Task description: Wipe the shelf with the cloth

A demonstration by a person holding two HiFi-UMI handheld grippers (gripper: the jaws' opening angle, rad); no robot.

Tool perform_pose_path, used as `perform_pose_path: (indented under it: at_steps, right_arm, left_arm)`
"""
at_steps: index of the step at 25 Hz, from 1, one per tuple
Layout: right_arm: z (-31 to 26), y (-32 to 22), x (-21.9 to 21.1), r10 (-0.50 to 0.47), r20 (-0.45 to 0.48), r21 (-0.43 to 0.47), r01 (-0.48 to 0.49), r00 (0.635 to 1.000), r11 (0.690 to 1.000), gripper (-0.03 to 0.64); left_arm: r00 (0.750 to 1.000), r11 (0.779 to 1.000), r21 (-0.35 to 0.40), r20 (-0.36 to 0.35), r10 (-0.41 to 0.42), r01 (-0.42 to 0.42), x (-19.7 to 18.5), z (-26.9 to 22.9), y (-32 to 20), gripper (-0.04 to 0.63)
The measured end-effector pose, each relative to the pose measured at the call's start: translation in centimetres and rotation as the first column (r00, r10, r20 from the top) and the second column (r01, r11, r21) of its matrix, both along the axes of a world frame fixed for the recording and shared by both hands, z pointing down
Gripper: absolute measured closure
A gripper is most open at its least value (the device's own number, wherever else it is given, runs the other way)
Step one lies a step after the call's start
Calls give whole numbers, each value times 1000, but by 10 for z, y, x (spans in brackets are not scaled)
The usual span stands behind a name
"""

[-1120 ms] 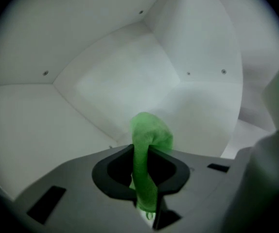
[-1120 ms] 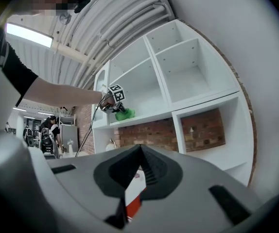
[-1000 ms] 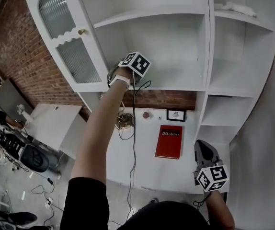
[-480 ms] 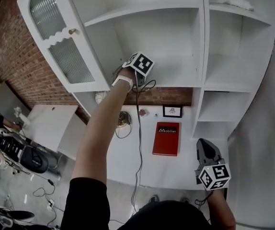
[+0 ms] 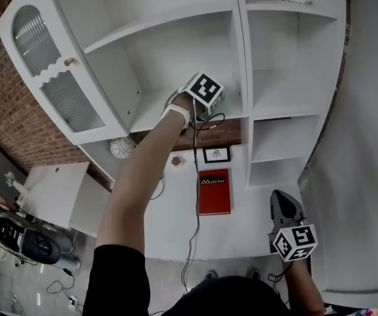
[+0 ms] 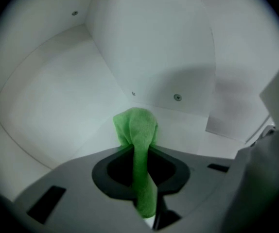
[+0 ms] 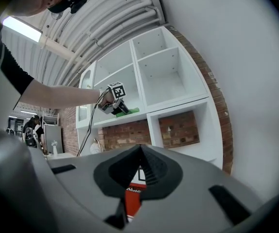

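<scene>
My left gripper (image 6: 140, 150) is clamped on the green cloth (image 6: 135, 127). Its bunched end sticks out past the jaw tips, toward the white shelf (image 6: 57, 115) board and the inner corner ahead. My right gripper (image 7: 140, 154) hangs low, well apart from the left, jaws pressed together on nothing. Just beyond them lies a red book (image 7: 132, 198).

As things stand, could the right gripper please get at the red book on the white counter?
Probably yes: the right gripper hangs beside the red book, its jaws shut and empty, with only bare counter between them.
</scene>
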State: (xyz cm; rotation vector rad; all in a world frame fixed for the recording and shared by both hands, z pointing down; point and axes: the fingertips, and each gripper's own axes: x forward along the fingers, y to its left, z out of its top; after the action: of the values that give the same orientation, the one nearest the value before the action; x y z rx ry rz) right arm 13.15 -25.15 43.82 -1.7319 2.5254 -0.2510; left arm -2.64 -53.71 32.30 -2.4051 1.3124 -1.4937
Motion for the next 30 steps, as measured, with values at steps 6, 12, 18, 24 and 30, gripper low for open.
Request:
perform_pose_path:
  at_steps: [6,12,18,24,30]
  right_arm:
    - [-4,7,29,66,-7,3,-66,998,998,621]
    - [-10,-1,26,51,-20,11,-51,998,999,621]
    - [-26,-39,-12,-31,-71,63,36,997,997,621]
    - [-49,-62,-75,-175,-56,108,180,983,978,621]
    - [-56,-61,-126,-303,-41,125,306,952,944,621]
  left_arm:
    - [995,995,-11,-32,98,-98,50,-2,15,537]
    - [987,990,7,-70,144,-144,55,-9,31,537]
    - [997,997,74,-80,13,-7,-43,-37,35,537]
    - [977,965,150,-62,-206,213,-167,-60,50,537]
    - [933,917,173,-35,-358,359,-230,-42,71,537]
